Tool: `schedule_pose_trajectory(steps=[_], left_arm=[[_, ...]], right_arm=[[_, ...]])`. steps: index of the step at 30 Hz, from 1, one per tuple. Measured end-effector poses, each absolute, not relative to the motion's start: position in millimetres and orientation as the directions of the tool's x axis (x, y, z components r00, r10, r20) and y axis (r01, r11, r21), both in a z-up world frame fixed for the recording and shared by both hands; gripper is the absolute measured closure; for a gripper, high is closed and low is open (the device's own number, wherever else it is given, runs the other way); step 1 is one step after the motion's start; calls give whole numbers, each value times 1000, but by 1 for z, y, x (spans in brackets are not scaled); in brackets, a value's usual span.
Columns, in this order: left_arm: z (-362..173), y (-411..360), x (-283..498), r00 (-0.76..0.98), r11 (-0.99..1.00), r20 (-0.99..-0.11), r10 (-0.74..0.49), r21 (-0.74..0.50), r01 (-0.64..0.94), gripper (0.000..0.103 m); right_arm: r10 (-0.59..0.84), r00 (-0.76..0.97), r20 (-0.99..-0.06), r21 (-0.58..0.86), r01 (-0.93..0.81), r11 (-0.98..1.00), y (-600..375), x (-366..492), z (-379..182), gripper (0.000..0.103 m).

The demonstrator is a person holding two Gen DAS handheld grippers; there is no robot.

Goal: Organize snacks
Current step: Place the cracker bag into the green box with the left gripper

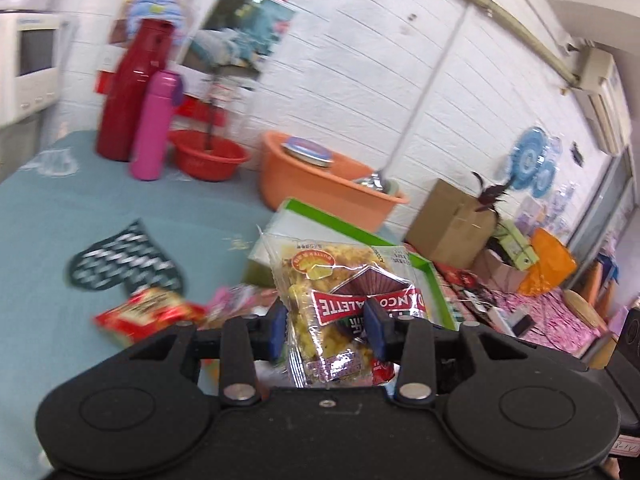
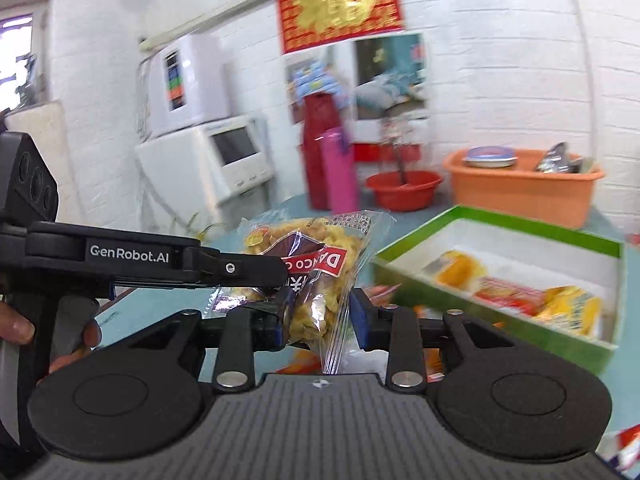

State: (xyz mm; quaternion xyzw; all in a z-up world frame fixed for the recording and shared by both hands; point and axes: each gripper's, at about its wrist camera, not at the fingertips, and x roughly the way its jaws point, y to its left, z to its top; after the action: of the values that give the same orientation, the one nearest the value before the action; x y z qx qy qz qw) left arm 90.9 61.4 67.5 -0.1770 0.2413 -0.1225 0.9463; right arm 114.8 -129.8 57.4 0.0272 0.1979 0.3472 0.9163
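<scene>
My left gripper (image 1: 326, 320) is shut on a clear packet of yellow snack (image 1: 344, 276) with a red label, held up above the blue-green tablecloth (image 1: 120, 200). The right wrist view shows that left gripper (image 2: 276, 276) reaching in from the left with its packet (image 2: 316, 248). Just in front, my right gripper (image 2: 322, 312) is shut on a yellow snack packet (image 2: 316, 320) that overlaps the other one. A green box with a white inside (image 2: 500, 224) lies to the right and holds several snack packets (image 2: 512, 288). A red packet (image 1: 148, 312) and a pink one (image 1: 236, 300) lie on the cloth.
At the back stand a red flask (image 1: 132, 88), a pink bottle (image 1: 154, 128), a red basin (image 1: 212, 156) and an orange tub (image 1: 328, 188). A cardboard box (image 1: 452, 224) sits to the right. A person's hand (image 2: 16, 328) grips the left tool's handle.
</scene>
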Motion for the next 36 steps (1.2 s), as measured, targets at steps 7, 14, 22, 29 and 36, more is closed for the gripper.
schedule_pose_trajectory(steps=[7, 14, 22, 29, 36], left_arm=[[64, 12, 178, 781, 887, -456, -426, -378, 264, 42], [47, -5, 240, 723, 861, -492, -485, -412, 297, 42], [18, -9, 273, 696, 882, -555, -454, -390, 265, 17], [33, 8, 247, 743, 873, -507, -437, -437, 216, 0], [51, 15, 180, 763, 910, -530, -371, -370, 185, 0]], right_arm=[[516, 781, -352, 220, -467, 857, -173, 162, 53, 48], [431, 813, -392, 256, -354, 900, -191, 205, 37, 48], [399, 793, -460, 274, -301, 913, -190, 241, 9, 42], [363, 837, -409, 206, -303, 930, -192, 225, 20, 0], [366, 874, -320, 211, -310, 927, -210, 172, 46, 0]])
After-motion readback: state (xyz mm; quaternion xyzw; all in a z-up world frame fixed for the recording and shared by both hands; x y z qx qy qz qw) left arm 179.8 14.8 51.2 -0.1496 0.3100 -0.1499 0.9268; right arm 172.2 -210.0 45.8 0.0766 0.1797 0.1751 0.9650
